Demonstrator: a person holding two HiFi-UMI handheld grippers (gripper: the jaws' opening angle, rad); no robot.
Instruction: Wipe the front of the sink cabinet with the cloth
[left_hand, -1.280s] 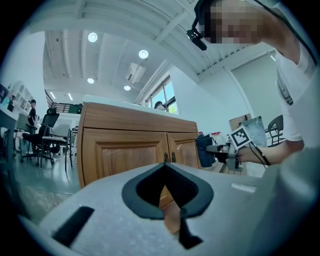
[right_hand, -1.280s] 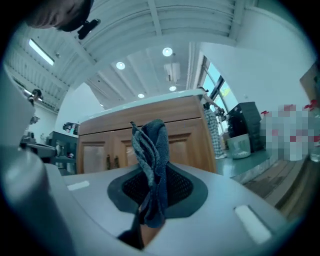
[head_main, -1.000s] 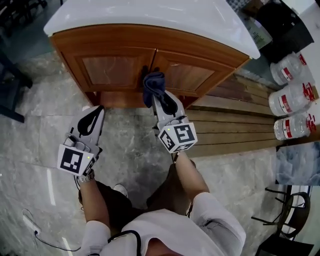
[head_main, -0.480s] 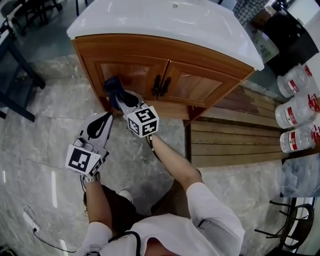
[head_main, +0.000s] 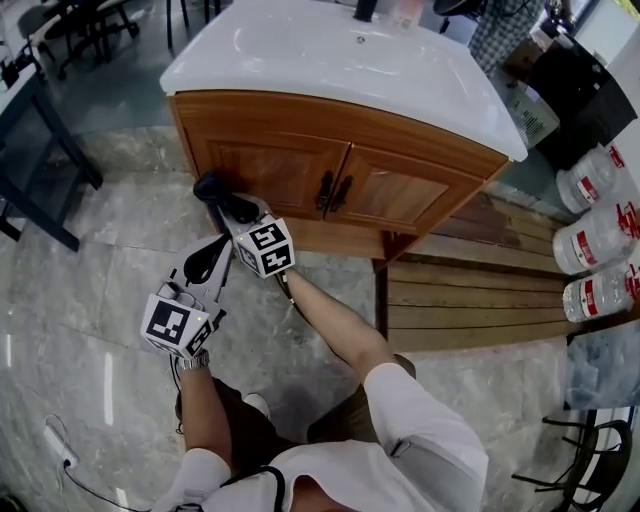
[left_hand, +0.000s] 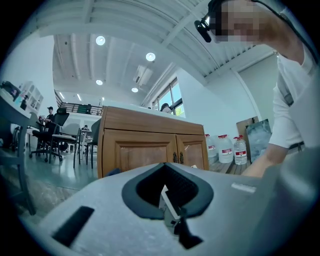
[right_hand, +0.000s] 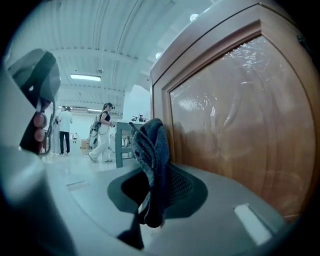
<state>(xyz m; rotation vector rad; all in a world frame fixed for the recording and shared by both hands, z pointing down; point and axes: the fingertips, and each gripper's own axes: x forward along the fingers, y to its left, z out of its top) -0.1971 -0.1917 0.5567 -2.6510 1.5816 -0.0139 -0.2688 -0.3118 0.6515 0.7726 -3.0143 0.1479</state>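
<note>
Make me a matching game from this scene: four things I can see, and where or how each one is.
Things
1. dark blue cloth
2. left gripper
3. clear plastic water bottles with red labels
4. white countertop

Places or states
A. shut and empty, held back from the cabinet
B. lying on top of the wooden sink cabinet
C. pinched in the right gripper, by the cabinet's left door
D. grouped at the head view's right edge

Pairs: 1-C, 2-A, 3-D, 4-B
</note>
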